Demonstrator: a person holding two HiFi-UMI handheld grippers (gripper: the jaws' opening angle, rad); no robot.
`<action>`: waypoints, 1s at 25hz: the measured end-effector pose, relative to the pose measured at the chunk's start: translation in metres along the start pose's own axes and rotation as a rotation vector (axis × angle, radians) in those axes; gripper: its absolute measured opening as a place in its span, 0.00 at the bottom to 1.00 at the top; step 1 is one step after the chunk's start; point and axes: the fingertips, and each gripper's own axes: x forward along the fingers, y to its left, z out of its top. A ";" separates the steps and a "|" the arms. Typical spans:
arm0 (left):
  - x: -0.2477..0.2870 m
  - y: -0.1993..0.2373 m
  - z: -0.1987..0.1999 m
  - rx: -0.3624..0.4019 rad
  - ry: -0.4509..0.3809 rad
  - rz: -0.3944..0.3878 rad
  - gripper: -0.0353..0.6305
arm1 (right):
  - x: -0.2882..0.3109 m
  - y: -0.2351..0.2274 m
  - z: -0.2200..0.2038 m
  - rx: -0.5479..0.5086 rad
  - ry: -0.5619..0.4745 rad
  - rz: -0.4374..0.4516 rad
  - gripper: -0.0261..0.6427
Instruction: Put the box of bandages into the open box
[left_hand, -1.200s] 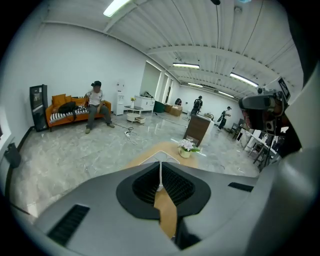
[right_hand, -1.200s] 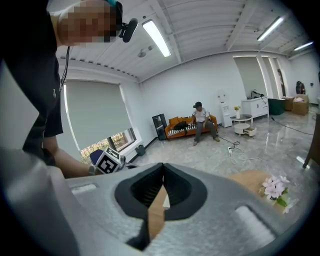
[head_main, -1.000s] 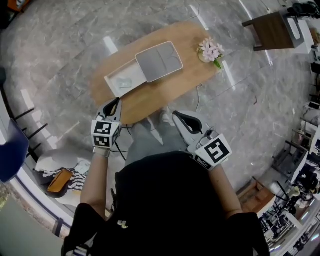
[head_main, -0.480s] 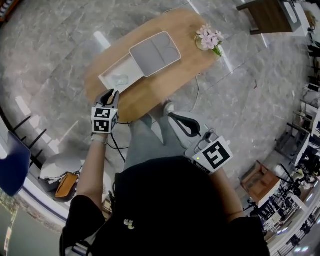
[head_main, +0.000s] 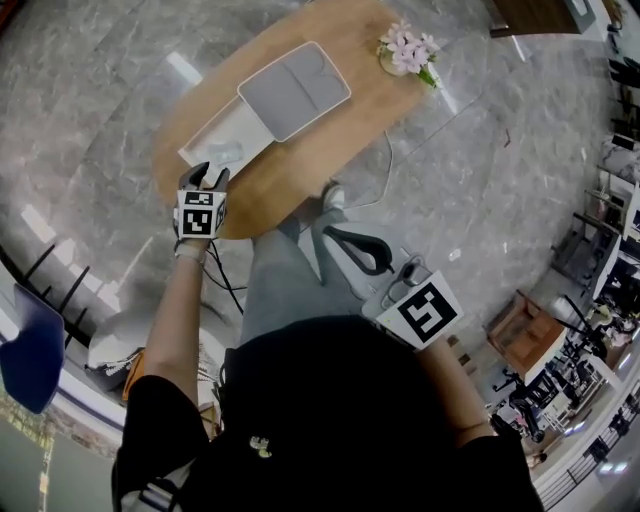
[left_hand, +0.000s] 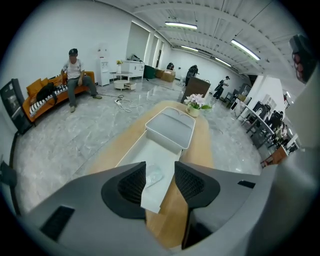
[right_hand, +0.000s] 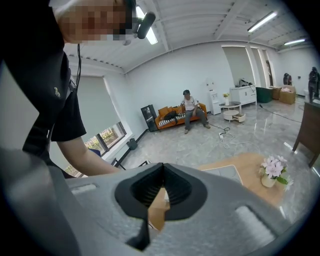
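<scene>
Box (left_hand: 142, 150) on table (head_main: 300, 160): clear packet (left_hand: 152, 176) inside, lid (left_hand: 170, 129) over far end. Left gripper (head_main: 205, 178) jaws just opening, nothing gripped; right gripper (right_hand: 163, 175) closed, empty.

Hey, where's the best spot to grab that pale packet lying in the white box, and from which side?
Probably by its two long edges, coming steeply from above. The packet lies flat on the floor of the box near its near end, so the walls block a sideways reach, and the lid covers the far end. Set the jaws across its narrow width.
</scene>
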 end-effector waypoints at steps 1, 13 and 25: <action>0.005 0.003 -0.002 0.004 0.011 0.002 0.33 | 0.001 -0.001 -0.001 0.003 0.002 -0.003 0.04; 0.067 0.020 -0.017 0.026 0.132 -0.009 0.37 | 0.022 -0.018 -0.025 0.051 0.056 -0.002 0.04; 0.116 0.028 -0.025 0.063 0.216 -0.019 0.37 | 0.026 -0.039 -0.044 0.127 0.078 -0.025 0.04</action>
